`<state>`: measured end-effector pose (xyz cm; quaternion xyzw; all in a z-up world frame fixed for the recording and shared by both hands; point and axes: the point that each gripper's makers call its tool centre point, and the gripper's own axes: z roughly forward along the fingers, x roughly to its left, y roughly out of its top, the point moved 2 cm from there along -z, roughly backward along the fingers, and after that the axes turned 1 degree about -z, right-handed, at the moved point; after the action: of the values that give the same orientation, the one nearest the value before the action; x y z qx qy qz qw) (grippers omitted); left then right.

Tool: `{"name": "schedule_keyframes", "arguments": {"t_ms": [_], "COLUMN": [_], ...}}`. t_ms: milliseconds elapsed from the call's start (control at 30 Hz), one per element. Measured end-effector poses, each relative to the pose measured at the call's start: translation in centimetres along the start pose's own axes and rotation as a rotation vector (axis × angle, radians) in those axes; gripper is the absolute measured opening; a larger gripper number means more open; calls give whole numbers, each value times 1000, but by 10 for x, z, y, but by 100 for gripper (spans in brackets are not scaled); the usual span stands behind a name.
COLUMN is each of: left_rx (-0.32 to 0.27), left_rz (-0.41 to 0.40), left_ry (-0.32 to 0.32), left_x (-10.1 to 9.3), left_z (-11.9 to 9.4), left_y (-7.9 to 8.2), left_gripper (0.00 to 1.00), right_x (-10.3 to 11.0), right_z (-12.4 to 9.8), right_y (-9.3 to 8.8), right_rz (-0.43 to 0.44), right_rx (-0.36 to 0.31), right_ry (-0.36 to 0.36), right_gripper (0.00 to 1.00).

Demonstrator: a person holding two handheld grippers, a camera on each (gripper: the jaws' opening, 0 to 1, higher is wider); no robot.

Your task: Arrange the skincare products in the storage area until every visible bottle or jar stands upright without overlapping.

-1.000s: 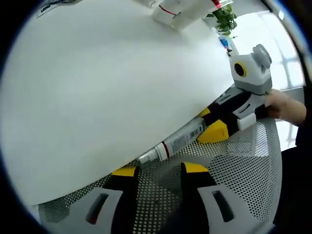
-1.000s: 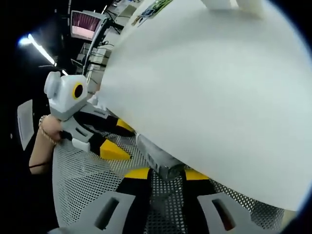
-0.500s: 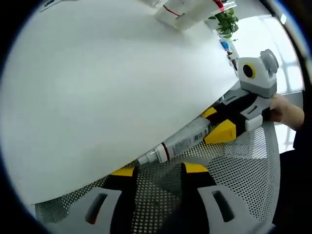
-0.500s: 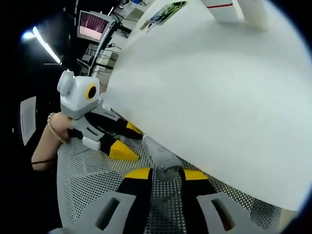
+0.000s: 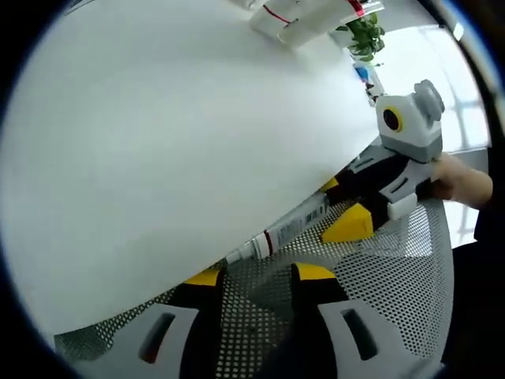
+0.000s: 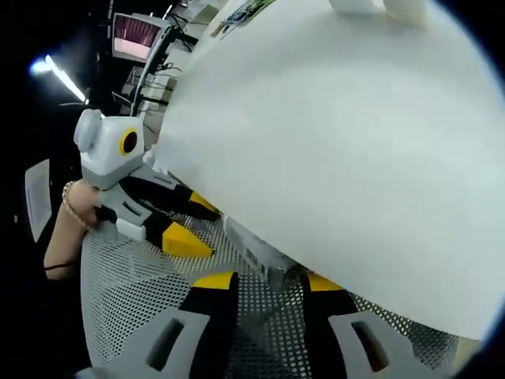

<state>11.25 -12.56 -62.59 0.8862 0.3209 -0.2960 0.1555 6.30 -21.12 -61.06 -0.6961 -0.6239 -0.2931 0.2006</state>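
A silver-white skincare tube (image 5: 288, 227) with a red band lies slanted just under the white table's edge (image 5: 260, 197), over white perforated mesh (image 5: 394, 268). My left gripper (image 5: 256, 275) is open, and the tube's cap end sits just above its yellow fingertips. In the left gripper view my right gripper (image 5: 339, 207) comes in from the right at the tube's far end. In the right gripper view that flat end of the tube (image 6: 272, 267) lies between my right gripper's (image 6: 270, 281) spread jaws, close to the right one. The left gripper (image 6: 177, 225) shows there too.
The white tabletop (image 6: 355, 142) hangs over both grippers. White boxes with red lines (image 5: 296, 16) stand at its far side, beside a green plant (image 5: 364, 33). A hand (image 5: 461, 178) holds the right gripper, another hand (image 6: 67, 229) the left. A monitor (image 6: 132, 35) glows in the dark background.
My right gripper's jaws have spread a little wider around the tube's end. Both views shifted slightly; the tube now sits further under the table edge. The left jaws kept their width.
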Motion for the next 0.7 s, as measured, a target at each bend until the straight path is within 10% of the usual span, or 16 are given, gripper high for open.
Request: {"name": "schedule_keyframes", "arguments": {"t_ms": [467,700], "left_rx": [2,-4], "left_rz": [-5,-18], "left_ry": [-8,-16], "left_x": [0,-2], "left_z": [1,1], "left_y": [-1,-1], "left_gripper": [30,29], "right_x": [21,27], "right_z": [-13,0], "right_y": [21,18], "right_rz": [-104,-265], "right_rx": [-139,-95], "right_ry": [72,12], "right_gripper": [24,25]}}
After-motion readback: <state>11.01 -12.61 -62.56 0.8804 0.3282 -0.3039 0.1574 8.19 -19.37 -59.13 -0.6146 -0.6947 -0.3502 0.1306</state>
